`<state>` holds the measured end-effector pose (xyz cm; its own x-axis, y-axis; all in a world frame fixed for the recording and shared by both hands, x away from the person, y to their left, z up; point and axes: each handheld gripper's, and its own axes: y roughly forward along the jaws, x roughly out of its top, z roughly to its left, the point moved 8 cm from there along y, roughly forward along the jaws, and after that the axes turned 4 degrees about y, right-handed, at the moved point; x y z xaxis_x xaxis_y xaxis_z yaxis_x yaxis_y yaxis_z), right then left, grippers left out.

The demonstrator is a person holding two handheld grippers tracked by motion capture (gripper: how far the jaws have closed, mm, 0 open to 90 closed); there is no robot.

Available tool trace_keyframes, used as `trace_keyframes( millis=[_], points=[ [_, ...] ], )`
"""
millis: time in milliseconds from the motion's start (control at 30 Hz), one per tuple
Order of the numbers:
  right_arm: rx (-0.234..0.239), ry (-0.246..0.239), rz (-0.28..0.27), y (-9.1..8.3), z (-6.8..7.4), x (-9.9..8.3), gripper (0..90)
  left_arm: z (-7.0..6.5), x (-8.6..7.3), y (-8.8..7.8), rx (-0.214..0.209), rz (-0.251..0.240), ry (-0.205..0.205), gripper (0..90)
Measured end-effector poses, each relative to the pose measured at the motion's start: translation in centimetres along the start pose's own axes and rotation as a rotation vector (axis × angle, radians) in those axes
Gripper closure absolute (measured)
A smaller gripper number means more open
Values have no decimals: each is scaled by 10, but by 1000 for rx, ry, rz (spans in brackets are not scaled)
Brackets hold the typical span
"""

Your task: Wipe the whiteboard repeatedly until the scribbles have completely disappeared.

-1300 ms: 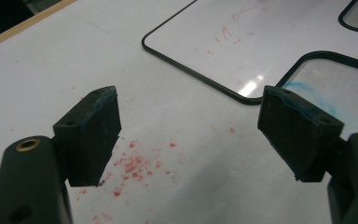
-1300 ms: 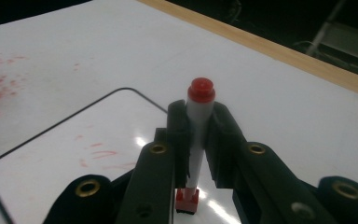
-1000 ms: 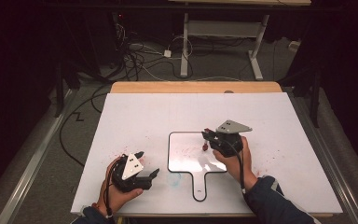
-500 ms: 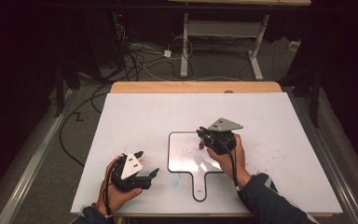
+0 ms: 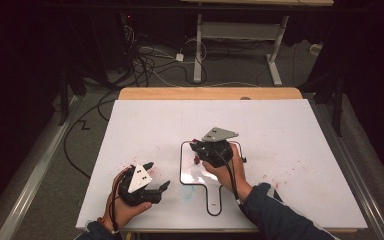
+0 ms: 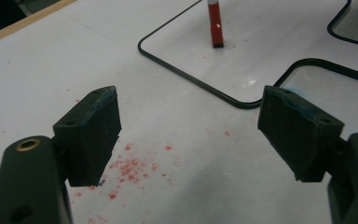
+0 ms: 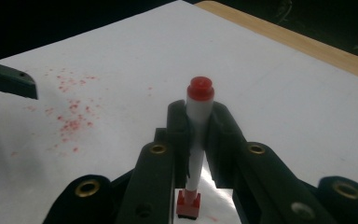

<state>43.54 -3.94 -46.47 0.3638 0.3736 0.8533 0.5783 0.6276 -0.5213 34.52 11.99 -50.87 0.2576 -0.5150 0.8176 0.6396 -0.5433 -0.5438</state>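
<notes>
Now the right gripper [image 5: 200, 150] is clamping a red marker [image 7: 197, 140] between its jaws, holding it upright with the capped or butt end up and the tip end down on the small whiteboard [image 5: 190, 175], near that board's far left corner. In the right gripper view the marker is standing pinched between the two black jaws, its lower red end touching or almost touching the glossy surface; I cannot tell whether the tip is making a mark. In the left gripper view the same marker [image 6: 215, 23] is standing on the board [image 6: 270, 56] with faint red specks around its foot, but no clear line or drawing is showing yet. The left gripper [image 5: 152, 182] is waiting near the counter's [image 5: 280, 130] near left corner, just left of the board's handle, its jaws standing wide apart and holding nothing. Red speckles [image 6: 130, 168] are dotting the counter under and beside it. Judging from this, the pick-up of the marker is done and the pen is being brought to the writing surface; the writing or drawing itself is looking barely begun, if begun at all, and the board's face is staying nearly blank apart from glare. What is left is the stroke work and then putting the marker away.
</notes>
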Motion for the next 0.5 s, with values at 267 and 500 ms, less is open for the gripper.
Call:
trace_keyframes(
  millis=[267, 500],
  points=[
    [-77, -68, 14, 3, -3, 3, 813, 0, 0, 0, -6, -2, -1, 204],
    [-41, -31, -15, 7, 0, 4, 813, 0, -1, 1, -9, 1, -7, 204]
  ],
)
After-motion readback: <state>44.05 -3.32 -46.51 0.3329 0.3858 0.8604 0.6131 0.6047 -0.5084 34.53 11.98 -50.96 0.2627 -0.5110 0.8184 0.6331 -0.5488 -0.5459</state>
